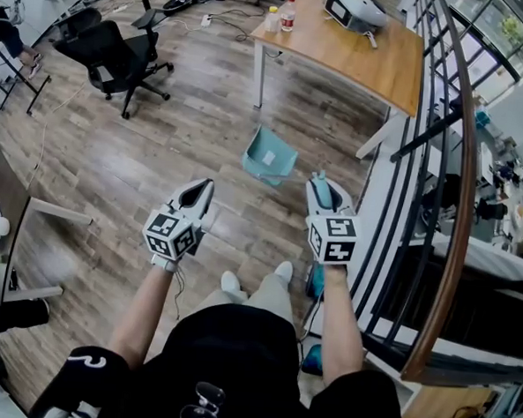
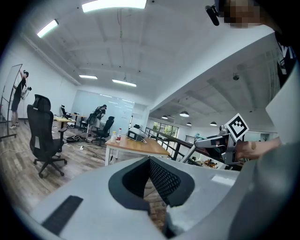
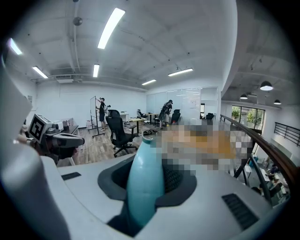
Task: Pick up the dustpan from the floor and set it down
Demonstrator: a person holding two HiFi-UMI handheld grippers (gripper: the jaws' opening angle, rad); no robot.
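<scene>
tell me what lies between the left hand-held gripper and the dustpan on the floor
Nothing. In the head view only bare wooden floor shows between the left hand-held gripper and the dustpan.

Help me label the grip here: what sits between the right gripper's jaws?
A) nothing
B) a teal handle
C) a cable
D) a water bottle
B: in the right gripper view, the right gripper is clamped on a teal handle that runs up between its jaws.
</scene>
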